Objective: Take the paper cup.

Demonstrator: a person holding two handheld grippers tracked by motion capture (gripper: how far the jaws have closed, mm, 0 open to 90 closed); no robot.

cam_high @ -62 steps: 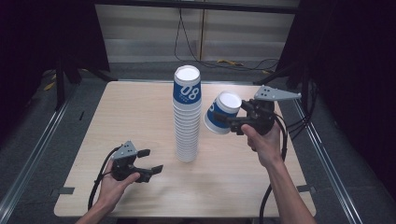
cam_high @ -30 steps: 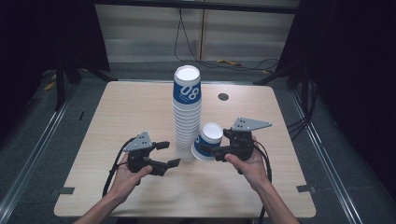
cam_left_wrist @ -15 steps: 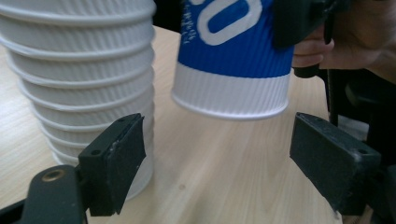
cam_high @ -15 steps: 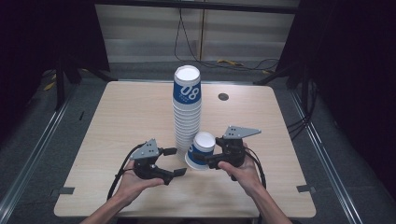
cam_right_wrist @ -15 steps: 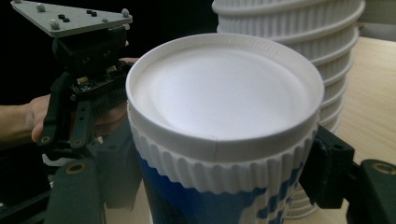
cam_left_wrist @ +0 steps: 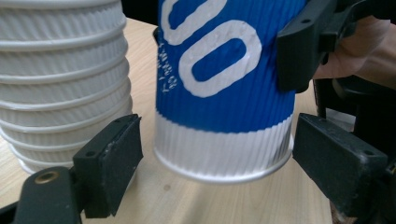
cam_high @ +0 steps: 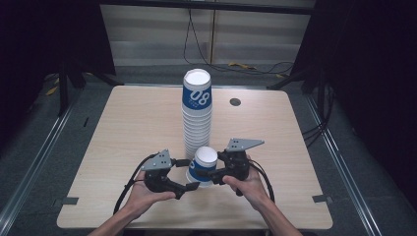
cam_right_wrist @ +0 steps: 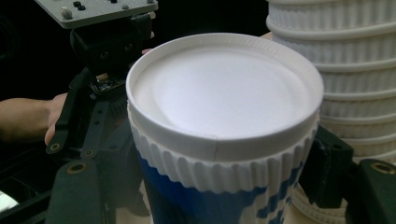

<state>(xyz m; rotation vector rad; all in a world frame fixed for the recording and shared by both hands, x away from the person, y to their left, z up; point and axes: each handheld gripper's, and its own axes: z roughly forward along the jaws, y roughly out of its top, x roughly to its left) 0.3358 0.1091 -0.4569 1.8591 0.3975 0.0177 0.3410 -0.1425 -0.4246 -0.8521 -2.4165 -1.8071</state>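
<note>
The upside-down blue-and-white ribbed paper cup (cam_high: 202, 167) sits at lower centre of the high view, clenched by the right gripper (cam_high: 215, 178) (jaws just closing further). The left gripper (cam_high: 189, 174) straddles its rim, pads (cam_left_wrist: 111, 154) not pressing, beside the tall stack of paper cups (cam_high: 197, 113).

In the left gripper view the top of the blue cup (cam_left_wrist: 224, 79) runs off the upper edge, and the cup stack (cam_left_wrist: 60, 79) is cut by the left and top edges. In the right gripper view the cup's (cam_right_wrist: 219, 126) mouth is cut off below, and it hides most of the gripper's own jaws. From the high view, the small writing under the stack's (cam_high: 197, 115) numerals is too small to read.

Upturned blue-and-white cup (cam_high: 202, 166), tilted, off table
</note>
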